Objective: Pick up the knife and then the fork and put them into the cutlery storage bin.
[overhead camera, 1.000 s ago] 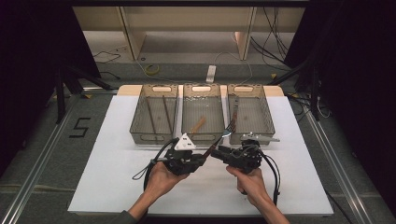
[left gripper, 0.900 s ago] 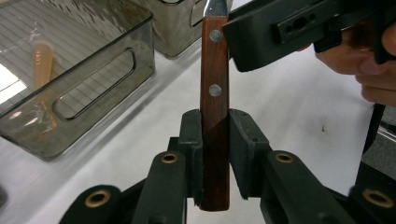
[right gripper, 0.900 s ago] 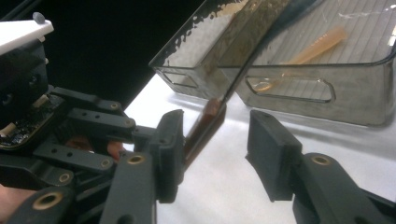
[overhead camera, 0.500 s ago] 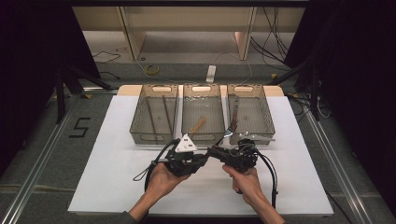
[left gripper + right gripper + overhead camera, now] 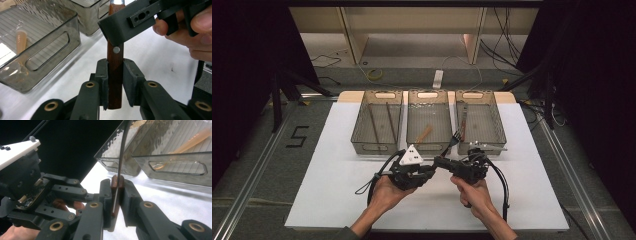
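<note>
Fork (image 5: 455, 138): held in the air just in front of the bins, between the two grippers; tines point up and away toward the right bin, wooden handle (image 5: 115, 72) toward the person.
Left gripper (image 5: 430, 169): closed on the lower end of the wooden handle; in the left gripper view its pads press the handle from both sides.
Right gripper (image 5: 441, 161): its jaws have just been closing and now pinch the same handle higher up, near where the metal shank (image 5: 122, 152) begins; in the right gripper view the handle sits edge-on between its pads.
Hands: left hand (image 5: 384, 192) and right hand (image 5: 472, 192) low over the table, close together.
Stage: judged a hand-over of the fork from the left gripper to the right one; both grips are on, the left has not let go.
Middle bin (image 5: 428, 145): holds a pale wooden utensil (image 5: 424, 134), lying on the ribbed floor.
Left bin (image 5: 362, 142): two thin dark sticks (image 5: 389, 120) inside.
Right bin (image 5: 497, 132): one dark-handled piece (image 5: 463, 122) already in it.
Left to do: probably release by the left gripper, then carry the fork into a bin, likely the right one.
Table (image 5: 322, 200): white sheet under the bins and hands.
</note>
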Demonstrator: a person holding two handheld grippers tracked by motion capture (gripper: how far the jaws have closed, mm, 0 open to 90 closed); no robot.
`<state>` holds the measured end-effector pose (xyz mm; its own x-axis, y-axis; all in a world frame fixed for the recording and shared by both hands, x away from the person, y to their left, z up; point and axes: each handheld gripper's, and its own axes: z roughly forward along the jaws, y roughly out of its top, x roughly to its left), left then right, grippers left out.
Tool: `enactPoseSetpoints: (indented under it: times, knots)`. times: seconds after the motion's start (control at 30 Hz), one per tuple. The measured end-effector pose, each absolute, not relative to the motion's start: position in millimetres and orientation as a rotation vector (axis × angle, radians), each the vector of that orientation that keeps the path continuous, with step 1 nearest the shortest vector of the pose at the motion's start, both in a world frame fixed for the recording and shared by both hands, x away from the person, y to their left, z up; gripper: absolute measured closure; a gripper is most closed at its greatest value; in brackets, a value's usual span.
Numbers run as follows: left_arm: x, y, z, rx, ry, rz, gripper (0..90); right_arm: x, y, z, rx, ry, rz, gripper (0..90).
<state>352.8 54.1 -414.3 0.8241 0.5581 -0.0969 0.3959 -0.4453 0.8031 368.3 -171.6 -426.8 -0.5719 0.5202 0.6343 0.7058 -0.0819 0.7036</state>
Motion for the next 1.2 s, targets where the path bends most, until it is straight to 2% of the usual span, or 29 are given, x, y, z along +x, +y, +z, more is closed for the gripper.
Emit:
enactPoseSetpoints:
  times: [0.03, 0.1, 0.23, 0.57, 0.73, 1.2]
  knots:
    - [354, 55, -414, 2.094, 0.700, 0.199, 71.9, 368, -172, -426, -1.360, -2.019, -1.726, 80.8]
    - [355, 56, -413, 2.087, 0.716, 0.185, 58.6, 368, -173, -423, -1.364, -2.050, -1.731, 80.9]
    - [357, 64, -411, 2.062, 0.712, 0.188, 46.8, 371, -183, -418, -1.392, -2.083, -1.728, 80.9]
    - [358, 102, -403, 1.990, 0.719, 0.289, 30.0, 384, -223, -402, -1.517, -2.100, -1.717, 80.9]
    - [360, 120, -399, 1.956, 0.757, 0.309, 24.9, 396, -239, -396, -1.564, -2.082, -1.708, 80.9]
    - [349, 156, -405, 1.942, 0.826, 0.333, 20.2, 435, -276, -371, -1.681, -2.072, -1.633, 80.8]
